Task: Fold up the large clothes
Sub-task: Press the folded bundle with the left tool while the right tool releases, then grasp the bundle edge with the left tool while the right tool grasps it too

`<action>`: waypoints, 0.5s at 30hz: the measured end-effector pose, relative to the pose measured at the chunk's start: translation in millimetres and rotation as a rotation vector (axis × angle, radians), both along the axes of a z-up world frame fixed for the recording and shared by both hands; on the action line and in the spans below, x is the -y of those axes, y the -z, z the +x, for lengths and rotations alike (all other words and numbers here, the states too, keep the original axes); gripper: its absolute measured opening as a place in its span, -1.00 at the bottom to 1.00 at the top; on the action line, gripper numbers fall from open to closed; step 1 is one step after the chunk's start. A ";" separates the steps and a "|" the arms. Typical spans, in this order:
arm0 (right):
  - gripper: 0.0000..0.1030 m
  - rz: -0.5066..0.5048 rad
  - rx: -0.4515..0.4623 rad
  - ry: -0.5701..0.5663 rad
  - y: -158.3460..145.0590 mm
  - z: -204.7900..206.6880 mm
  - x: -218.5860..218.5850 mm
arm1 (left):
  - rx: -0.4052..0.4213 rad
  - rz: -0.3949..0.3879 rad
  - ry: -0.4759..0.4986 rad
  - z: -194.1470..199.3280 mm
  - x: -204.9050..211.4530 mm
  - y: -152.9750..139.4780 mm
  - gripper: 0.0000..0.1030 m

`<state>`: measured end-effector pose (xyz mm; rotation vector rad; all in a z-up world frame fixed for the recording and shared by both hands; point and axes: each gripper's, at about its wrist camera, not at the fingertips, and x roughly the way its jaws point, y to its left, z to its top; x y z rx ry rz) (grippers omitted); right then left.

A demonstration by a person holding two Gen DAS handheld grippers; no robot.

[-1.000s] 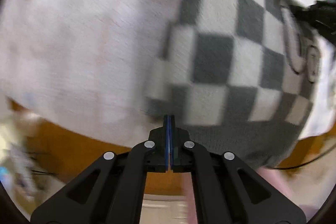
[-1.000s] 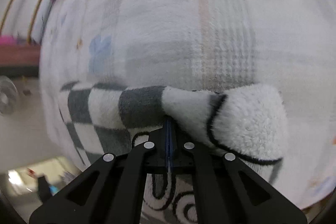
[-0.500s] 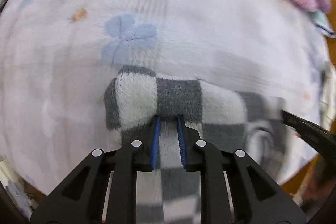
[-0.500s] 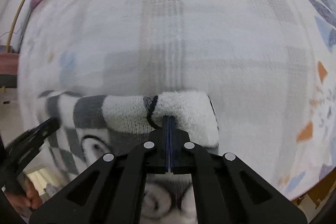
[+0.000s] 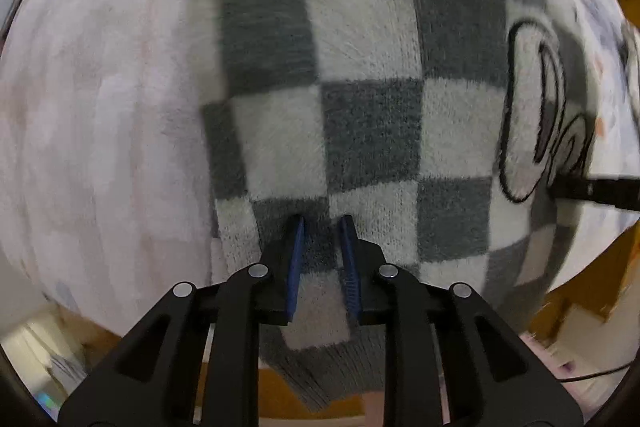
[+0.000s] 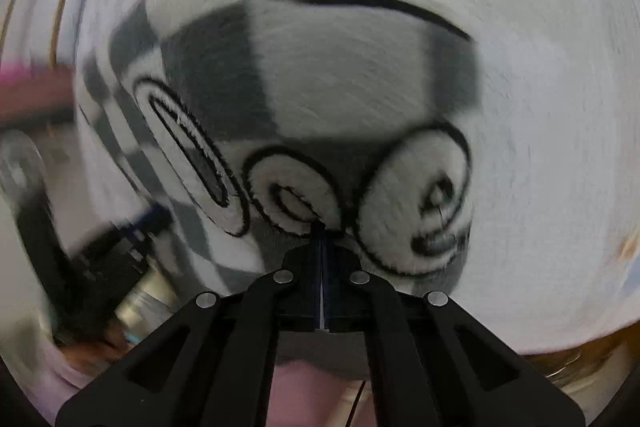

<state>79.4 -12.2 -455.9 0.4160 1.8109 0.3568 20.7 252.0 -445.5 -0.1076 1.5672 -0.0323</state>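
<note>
Left claw lets go, right claw hangs on: the fold could slip here.

In the left wrist view the left claw [image 5: 322, 223] points down at the lower middle of the frame, its blue pads narrowly apart with fuzzy fabric between them and no clear pinch. The checkered sweater [image 5: 360, 99] fills the centre of that view, spread on the pale bedspread [image 5: 100, 107], its ribbed hem at the bottom edge near the bed's side. In the blurred right wrist view the right claw [image 6: 322, 227] is closed tight at the lower middle, seemingly pinching the sweater by its looped lettering. The risk: if the right claw drags on, the freed side may bunch or trail off the edge, skewing the fold.
</note>
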 end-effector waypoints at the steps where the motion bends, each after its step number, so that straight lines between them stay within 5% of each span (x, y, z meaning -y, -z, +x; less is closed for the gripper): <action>1: -0.88 -0.009 0.025 -0.008 -13.5 -2.8 2.1 | -0.009 -0.011 -0.014 -2.8 -1.7 -4.8 -0.59; 4: -0.02 -0.025 0.095 -0.047 -41.8 -13.3 7.1 | -0.013 0.005 -0.012 -8.1 -5.2 -14.3 -0.38; 5: 0.53 -0.029 0.104 -0.045 -46.1 -15.9 9.8 | -0.013 -0.002 -0.020 -9.8 -7.3 -15.8 -0.24; 6: 0.67 -0.042 0.123 -0.042 -50.3 -18.7 13.2 | -0.015 -0.016 -0.038 -12.2 -10.5 -17.0 -0.22; 15: 0.80 -0.078 0.195 -0.079 -47.0 -14.6 47.9 | 0.026 -0.031 -0.069 -29.6 -43.5 -47.9 0.31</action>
